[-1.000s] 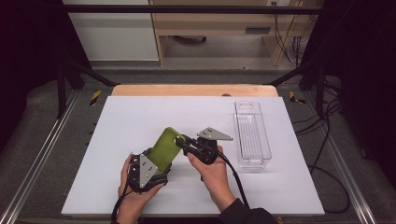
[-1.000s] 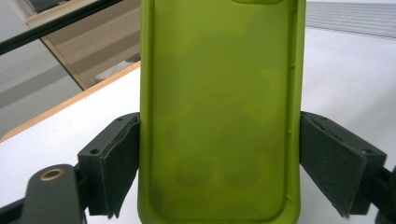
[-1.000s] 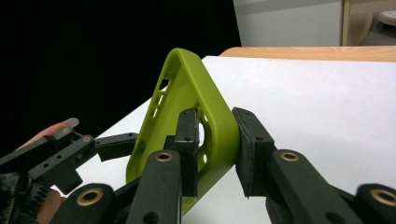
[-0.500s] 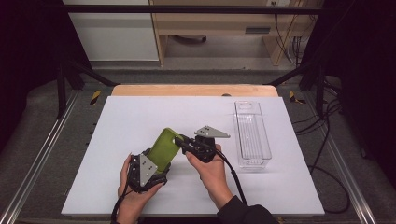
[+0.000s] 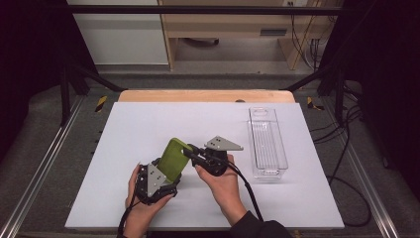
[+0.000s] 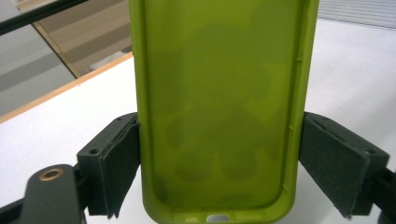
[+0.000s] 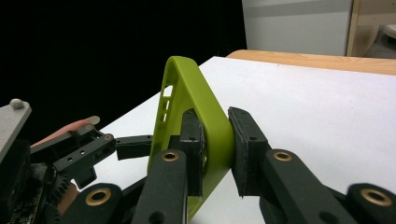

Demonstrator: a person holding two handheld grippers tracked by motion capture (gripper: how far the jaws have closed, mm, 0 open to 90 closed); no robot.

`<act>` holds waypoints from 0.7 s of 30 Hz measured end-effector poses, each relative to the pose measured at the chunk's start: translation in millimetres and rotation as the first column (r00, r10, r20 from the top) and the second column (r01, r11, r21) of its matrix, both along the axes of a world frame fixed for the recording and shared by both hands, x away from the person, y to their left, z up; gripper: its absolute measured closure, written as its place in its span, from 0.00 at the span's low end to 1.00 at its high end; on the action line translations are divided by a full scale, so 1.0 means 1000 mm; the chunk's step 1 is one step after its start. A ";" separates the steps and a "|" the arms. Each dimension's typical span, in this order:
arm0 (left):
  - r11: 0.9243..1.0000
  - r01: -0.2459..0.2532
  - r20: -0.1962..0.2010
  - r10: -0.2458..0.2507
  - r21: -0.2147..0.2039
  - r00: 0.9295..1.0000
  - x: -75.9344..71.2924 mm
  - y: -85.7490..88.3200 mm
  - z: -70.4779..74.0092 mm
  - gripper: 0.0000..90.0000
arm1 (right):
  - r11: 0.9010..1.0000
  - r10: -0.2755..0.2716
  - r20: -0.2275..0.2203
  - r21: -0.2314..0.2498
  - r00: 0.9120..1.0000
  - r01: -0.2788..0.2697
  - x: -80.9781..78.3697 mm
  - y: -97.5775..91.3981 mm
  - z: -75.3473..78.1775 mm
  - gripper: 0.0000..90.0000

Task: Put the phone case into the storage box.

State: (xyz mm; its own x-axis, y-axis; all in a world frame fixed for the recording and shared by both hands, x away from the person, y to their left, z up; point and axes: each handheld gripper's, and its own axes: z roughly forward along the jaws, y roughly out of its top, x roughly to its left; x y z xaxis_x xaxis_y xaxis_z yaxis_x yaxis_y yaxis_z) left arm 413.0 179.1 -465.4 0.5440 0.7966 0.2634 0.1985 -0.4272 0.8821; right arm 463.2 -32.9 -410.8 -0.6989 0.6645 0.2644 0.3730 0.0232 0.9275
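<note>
An olive-green soft phone case (image 5: 173, 158) is held tilted above the white table (image 5: 148, 124), its hollow side facing the left gripper view (image 6: 219, 107). My left gripper (image 5: 167, 173) is shut across the width of the case's lower end, with one pad (image 6: 122, 168) against each long edge. From the right, my right gripper (image 5: 188, 152) is shut on the case's side rim (image 7: 196, 98), which is pinched between its two pads (image 7: 245, 140). The left gripper (image 7: 88, 149) appears low at the left of the right gripper view.
A clear, long plastic tray (image 5: 267, 144) lies on the table's right side, close to the right hand. A wooden strip (image 5: 205, 95) runs along the table's far edge. Cables trail from both grippers toward the near edge.
</note>
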 end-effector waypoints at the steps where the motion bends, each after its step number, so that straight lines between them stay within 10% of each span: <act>1: 1.000 0.001 -0.008 -0.001 -0.003 1.000 0.001 0.000 -0.001 0.16 | 1.000 -0.002 0.002 -0.003 1.000 0.002 0.000 0.000 0.000 0.85; 21: 0.994 0.020 -0.017 -0.021 -0.103 1.000 0.000 0.010 0.001 0.09 | 0.987 -0.059 0.084 -0.142 0.995 0.070 0.040 -0.041 0.028 0.85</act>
State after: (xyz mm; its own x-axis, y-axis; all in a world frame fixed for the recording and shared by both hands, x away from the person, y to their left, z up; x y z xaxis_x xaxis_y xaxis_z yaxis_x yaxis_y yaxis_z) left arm 412.5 189.5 -463.9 0.5645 0.8076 0.1706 0.2071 -0.3387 0.9178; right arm 502.9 -74.3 -383.1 -0.6683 0.7360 0.1081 0.3036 0.1372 0.9429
